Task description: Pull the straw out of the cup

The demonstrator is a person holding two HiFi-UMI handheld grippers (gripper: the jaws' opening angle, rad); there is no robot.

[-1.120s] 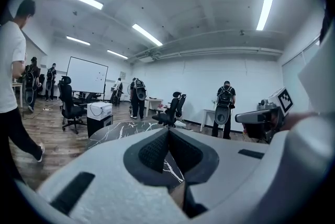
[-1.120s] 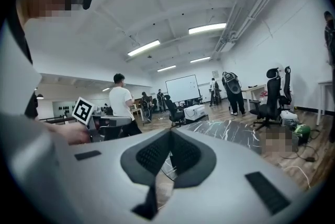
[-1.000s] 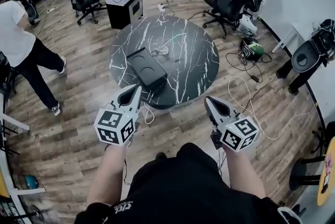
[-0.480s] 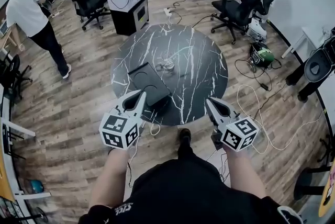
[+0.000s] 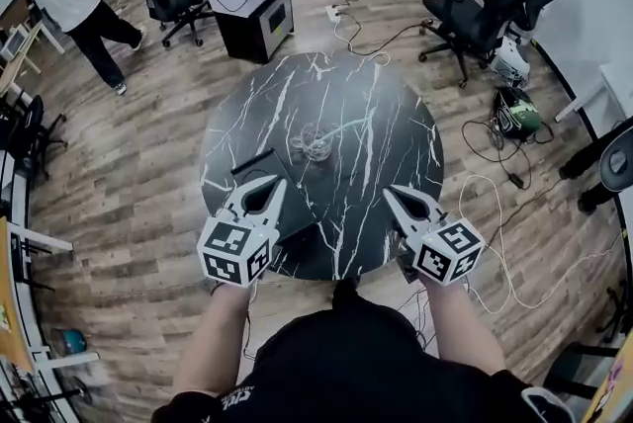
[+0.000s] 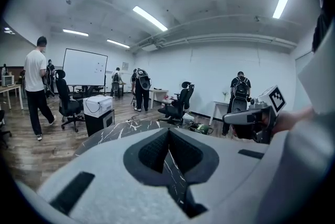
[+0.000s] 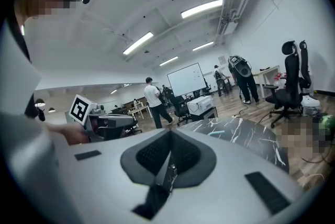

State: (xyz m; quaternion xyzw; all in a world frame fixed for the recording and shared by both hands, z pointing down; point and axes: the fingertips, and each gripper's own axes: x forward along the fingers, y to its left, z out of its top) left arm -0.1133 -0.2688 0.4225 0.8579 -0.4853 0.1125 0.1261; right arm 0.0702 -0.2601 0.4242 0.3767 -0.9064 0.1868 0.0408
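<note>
We have drawn closer to the round marble table (image 5: 391, 159). Our two tools, left gripper (image 5: 280, 182) and right gripper (image 5: 388, 191), now reach over its near edge, both pinched shut and empty. One clear cup (image 5: 315, 143) holding one green straw (image 5: 342, 126) stands mid-table, ahead of both.

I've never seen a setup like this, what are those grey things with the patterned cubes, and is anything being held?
No robot here: a person holds a gripper in each hand, the left gripper and the right gripper; the patterned cubes are part of them. One picture comes from a camera on the person's head, looking down; the other two ride on the grippers and look along their tongs. On the round marble table are a clear cup with a green straw and a flat black box. Both pairs of tongs are shut and hold nothing.
</note>
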